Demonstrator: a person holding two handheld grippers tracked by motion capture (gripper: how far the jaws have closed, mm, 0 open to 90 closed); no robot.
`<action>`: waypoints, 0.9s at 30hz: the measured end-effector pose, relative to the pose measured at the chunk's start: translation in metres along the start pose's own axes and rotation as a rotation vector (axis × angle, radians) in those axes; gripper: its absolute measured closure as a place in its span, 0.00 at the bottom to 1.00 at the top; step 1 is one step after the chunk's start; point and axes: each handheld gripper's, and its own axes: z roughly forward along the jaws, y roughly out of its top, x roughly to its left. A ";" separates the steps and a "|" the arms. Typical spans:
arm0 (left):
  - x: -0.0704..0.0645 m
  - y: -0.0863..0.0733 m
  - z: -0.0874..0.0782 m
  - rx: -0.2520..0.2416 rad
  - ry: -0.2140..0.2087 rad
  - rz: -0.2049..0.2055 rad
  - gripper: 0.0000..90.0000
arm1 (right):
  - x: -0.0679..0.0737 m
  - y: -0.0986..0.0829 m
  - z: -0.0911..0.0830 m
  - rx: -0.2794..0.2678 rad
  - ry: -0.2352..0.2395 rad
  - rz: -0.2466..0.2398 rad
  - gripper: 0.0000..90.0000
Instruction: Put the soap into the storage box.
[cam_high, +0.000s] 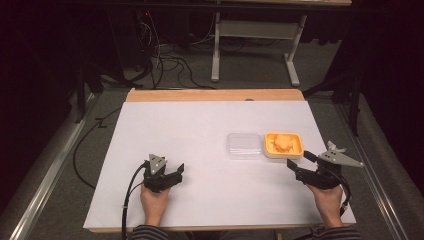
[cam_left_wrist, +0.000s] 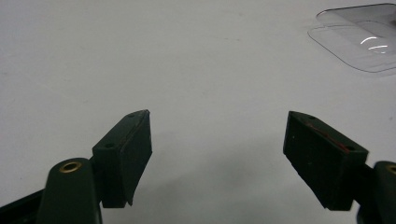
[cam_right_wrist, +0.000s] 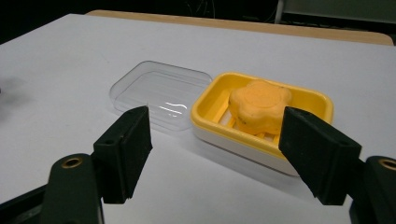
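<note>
One soap dish, one soap, one lid, two grippers on the white table.

I counted one yellow rectangular soap dish (cam_right_wrist: 310, 99) holding one orange flower-shaped soap (cam_right_wrist: 259, 105); one clear glossy plastic lid (cam_right_wrist: 156, 91) lay touching the dish's side. I held the right gripper (cam_right_wrist: 215, 149) near the dish and the left gripper (cam_left_wrist: 217, 149) well apart from it, jaws of both spread and holding nothing.

You find no readable text, label, brand or number on the soap dish (cam_right_wrist: 261, 135), clear lid (cam_right_wrist: 159, 93) or table (cam_high: 200, 130).
</note>
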 end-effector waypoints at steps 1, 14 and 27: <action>0.000 0.000 0.000 0.000 0.000 0.000 0.27 | 0.000 0.000 0.000 0.000 0.000 0.000 0.28; 0.000 0.000 0.000 0.000 0.001 -0.002 0.27 | 0.011 -0.009 0.012 0.028 0.029 -0.004 0.29; 0.000 0.000 0.000 0.000 0.000 0.002 0.27 | 0.031 -0.011 0.032 0.068 0.064 -0.035 0.32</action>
